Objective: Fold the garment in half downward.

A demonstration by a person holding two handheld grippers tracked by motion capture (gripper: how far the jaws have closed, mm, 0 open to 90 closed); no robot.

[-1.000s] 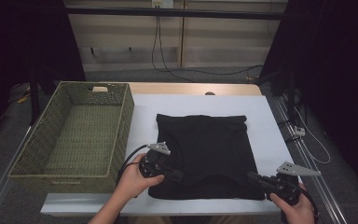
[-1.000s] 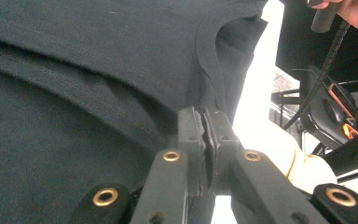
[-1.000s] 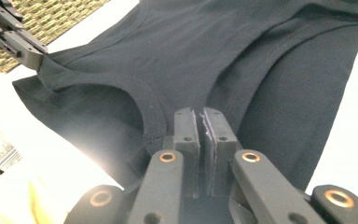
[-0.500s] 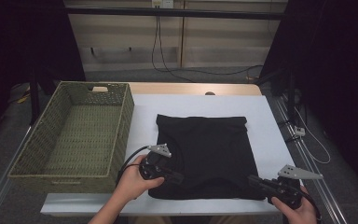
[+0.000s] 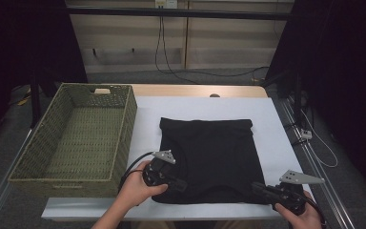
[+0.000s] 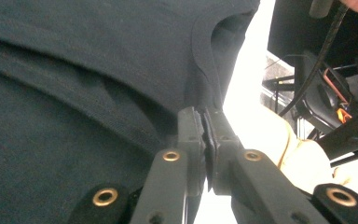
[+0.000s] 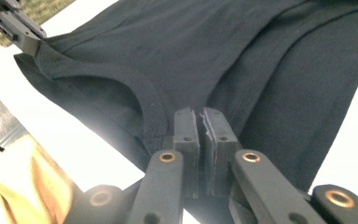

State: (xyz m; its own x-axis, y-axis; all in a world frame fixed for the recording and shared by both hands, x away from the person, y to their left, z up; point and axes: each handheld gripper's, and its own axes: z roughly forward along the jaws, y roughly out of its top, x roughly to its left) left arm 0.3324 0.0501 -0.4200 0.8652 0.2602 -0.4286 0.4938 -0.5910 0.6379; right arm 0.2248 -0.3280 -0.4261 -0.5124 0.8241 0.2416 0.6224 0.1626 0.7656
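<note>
A black shirt (image 5: 209,152) lies folded flat on the white table (image 5: 195,107). My left gripper (image 5: 183,185) is at the shirt's near left corner, and my right gripper (image 5: 257,187) is at its near right corner. In the left gripper view my left gripper (image 6: 205,116) is shut on the shirt (image 6: 98,60), its jaws pinching the cloth by the curved neckline seam. In the right gripper view my right gripper (image 7: 201,114) is shut on the shirt (image 7: 191,51) beside the collar opening. The left gripper (image 7: 18,28) appears at that view's top left, holding the far corner.
A woven green basket (image 5: 126,129) stands on the table's left side, close to the shirt's left edge. Bare white tabletop runs behind and to the right of the shirt. A cable hangs down the back wall (image 5: 159,47). Rails edge the table's right side (image 5: 310,157).
Both grippers keep their hold on the shirt's near edge. The left hand has drifted very slightly toward the near edge of the table; the shirt lies as before.
</note>
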